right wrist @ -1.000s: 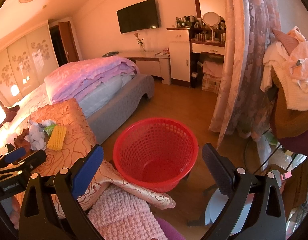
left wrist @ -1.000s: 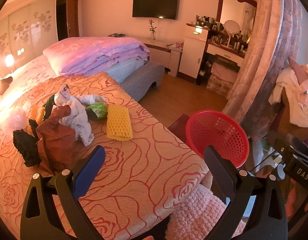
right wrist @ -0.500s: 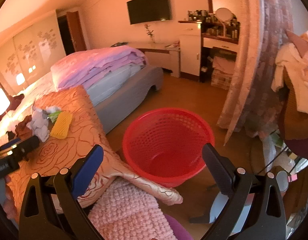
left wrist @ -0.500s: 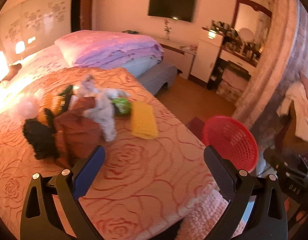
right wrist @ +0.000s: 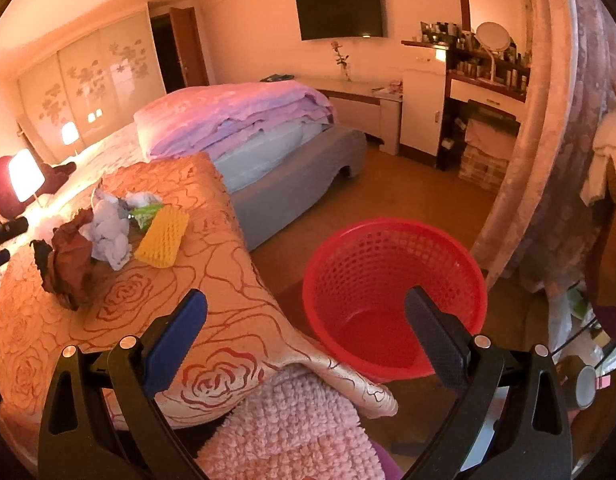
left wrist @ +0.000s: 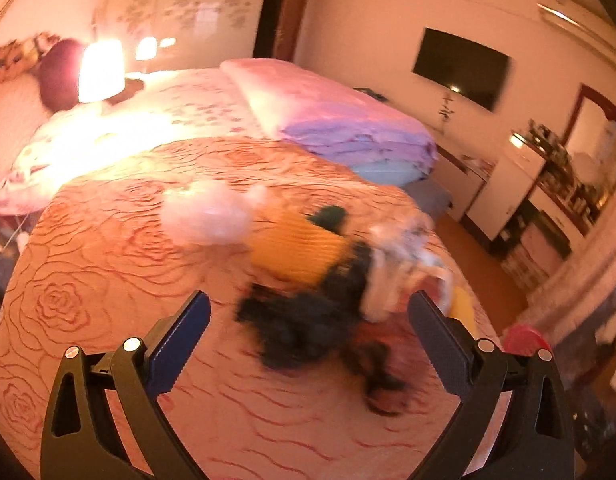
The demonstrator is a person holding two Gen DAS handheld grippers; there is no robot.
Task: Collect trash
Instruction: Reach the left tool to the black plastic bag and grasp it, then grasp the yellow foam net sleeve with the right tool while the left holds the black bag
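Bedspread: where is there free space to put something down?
Bare bedspread lies between the trash pile and the near edge. The red basket on the floor is also empty. It is crowded only at the pile.

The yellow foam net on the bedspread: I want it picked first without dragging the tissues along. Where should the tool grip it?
Probably the yellow foam net across its narrow width, at the end nearer the bedspread edge, coming from above. That end lies clear; the far end touches the green wrapper and white tissues.

bed [right wrist: 212,280]: rose-pattern cover | on it: trash pile [right wrist: 108,232], yellow foam net [right wrist: 162,237] | floor [right wrist: 387,200]: red basket [right wrist: 391,264]
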